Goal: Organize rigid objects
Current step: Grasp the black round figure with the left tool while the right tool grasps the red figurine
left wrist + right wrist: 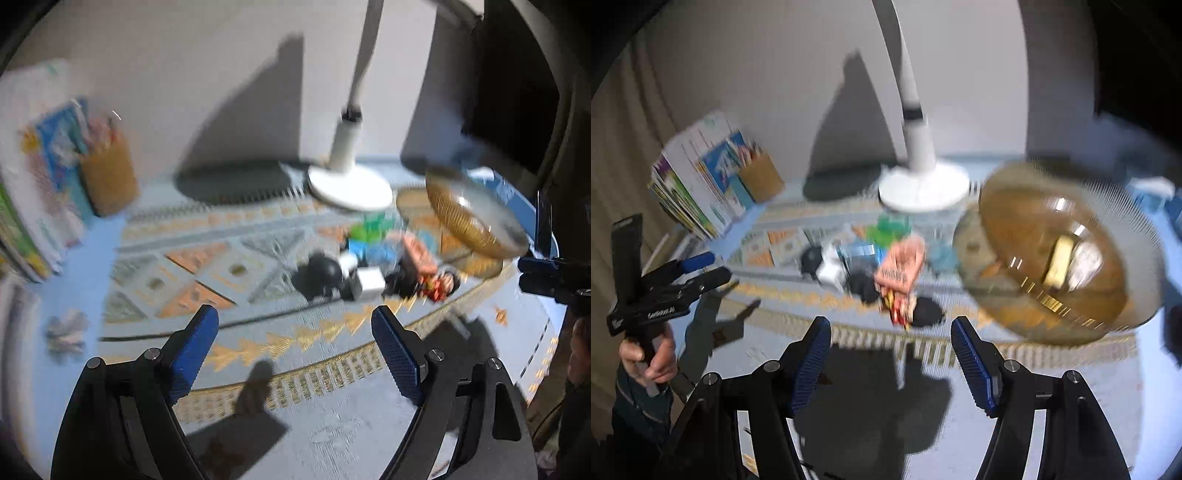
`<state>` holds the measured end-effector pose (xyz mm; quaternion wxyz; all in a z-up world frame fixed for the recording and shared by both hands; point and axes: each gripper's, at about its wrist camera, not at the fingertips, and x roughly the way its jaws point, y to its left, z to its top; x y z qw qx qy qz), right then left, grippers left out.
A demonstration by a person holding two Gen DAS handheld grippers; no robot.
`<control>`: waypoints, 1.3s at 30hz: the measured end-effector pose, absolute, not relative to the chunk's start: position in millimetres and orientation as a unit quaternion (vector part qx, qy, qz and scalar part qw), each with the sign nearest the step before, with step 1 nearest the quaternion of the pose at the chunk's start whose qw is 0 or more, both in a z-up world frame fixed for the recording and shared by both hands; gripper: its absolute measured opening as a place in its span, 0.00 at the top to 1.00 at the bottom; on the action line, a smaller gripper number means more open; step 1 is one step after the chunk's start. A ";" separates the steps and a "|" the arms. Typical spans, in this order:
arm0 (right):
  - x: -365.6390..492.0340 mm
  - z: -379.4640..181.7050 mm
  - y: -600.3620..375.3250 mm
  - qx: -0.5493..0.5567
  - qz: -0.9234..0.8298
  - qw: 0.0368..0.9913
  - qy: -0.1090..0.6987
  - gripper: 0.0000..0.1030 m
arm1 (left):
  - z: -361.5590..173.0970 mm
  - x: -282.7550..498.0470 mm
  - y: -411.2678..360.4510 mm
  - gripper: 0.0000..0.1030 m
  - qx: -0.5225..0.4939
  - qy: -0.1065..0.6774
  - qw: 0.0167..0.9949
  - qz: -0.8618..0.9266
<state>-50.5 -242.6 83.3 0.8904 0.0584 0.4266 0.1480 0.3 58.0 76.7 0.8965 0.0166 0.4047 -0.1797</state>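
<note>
Tongs, left (291,332) and right (890,343): both spread wide, nothing held, above the near edge of the bench (332,435). Clutter of small rigid objects (879,269) sits mid-bench on the patterned cloth, just in front of the white lamp base (923,186). Wicker basket (1060,251) stands tilted beside the clutter toward the right edge. Books (690,188) and pencil cup (761,177) occupy the far left corner. Frames blurred.

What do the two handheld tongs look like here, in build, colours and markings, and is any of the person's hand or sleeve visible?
Both the left tongs and right tongs have black angular arms with silver screws and blue ribbed fingertips. The left tongs' body carries small white lettering, too blurred to read. A bare hand with a dark sleeve grips its handle.
</note>
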 end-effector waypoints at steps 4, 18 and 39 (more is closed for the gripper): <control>-30.0 43.3 -239.4 0.055 0.148 0.868 0.471 0.36 | 39.7 32.9 38.4 0.19 0.064 0.440 0.876 -0.185; 18.6 16.4 -235.6 0.013 0.149 0.872 0.467 0.36 | 17.8 84.1 -0.4 0.19 0.103 0.451 0.853 -0.240; -48.7 41.2 -253.5 0.058 0.134 0.886 0.441 0.71 | 43.2 2.4 27.1 0.57 -0.002 0.428 0.886 -0.177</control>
